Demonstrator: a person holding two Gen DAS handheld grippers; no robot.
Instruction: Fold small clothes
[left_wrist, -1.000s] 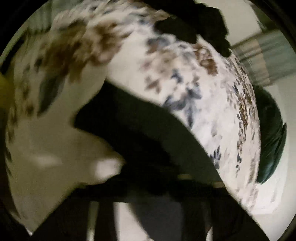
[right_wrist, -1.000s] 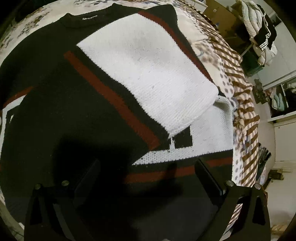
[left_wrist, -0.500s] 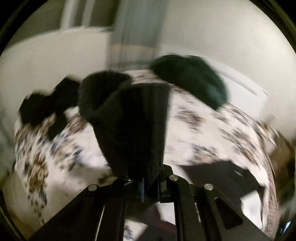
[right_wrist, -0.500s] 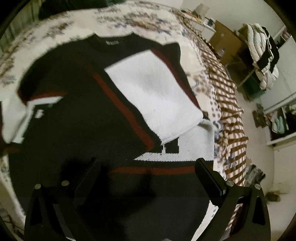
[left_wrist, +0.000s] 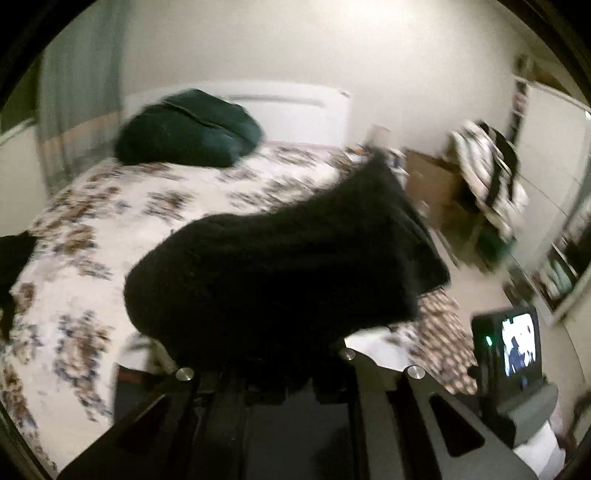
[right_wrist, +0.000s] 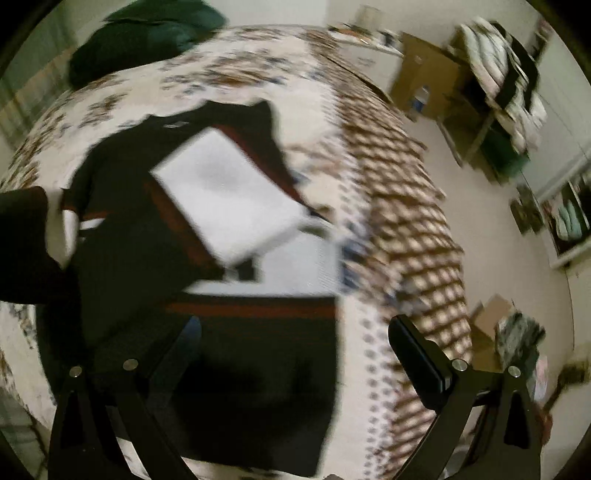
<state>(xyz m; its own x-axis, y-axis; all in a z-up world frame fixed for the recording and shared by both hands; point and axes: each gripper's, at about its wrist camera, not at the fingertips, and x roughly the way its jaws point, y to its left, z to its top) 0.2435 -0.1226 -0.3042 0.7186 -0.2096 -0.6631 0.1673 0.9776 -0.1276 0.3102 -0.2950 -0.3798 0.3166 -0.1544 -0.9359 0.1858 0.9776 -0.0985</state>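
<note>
Dim, warm indoor light fills both fisheye views, brightest on the pale far wall (left_wrist: 295, 44) in the left wrist view. Motion blur smears the floral-patterned white bedspread (left_wrist: 92, 229) and the brown-checked blanket (right_wrist: 406, 221). The black knitted garment (left_wrist: 280, 266) reads as a near-featureless dark mass. A small lit screen (left_wrist: 519, 343) glares at right. Straight lines bow toward black circular edges.

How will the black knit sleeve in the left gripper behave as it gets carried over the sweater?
The sleeve sags in a soft bulge ahead of the left gripper, so it is probably floppy. Its thick knit looks grippy and unlikely to slip. It will likely land rumpled on the sweater and need smoothing.
</note>
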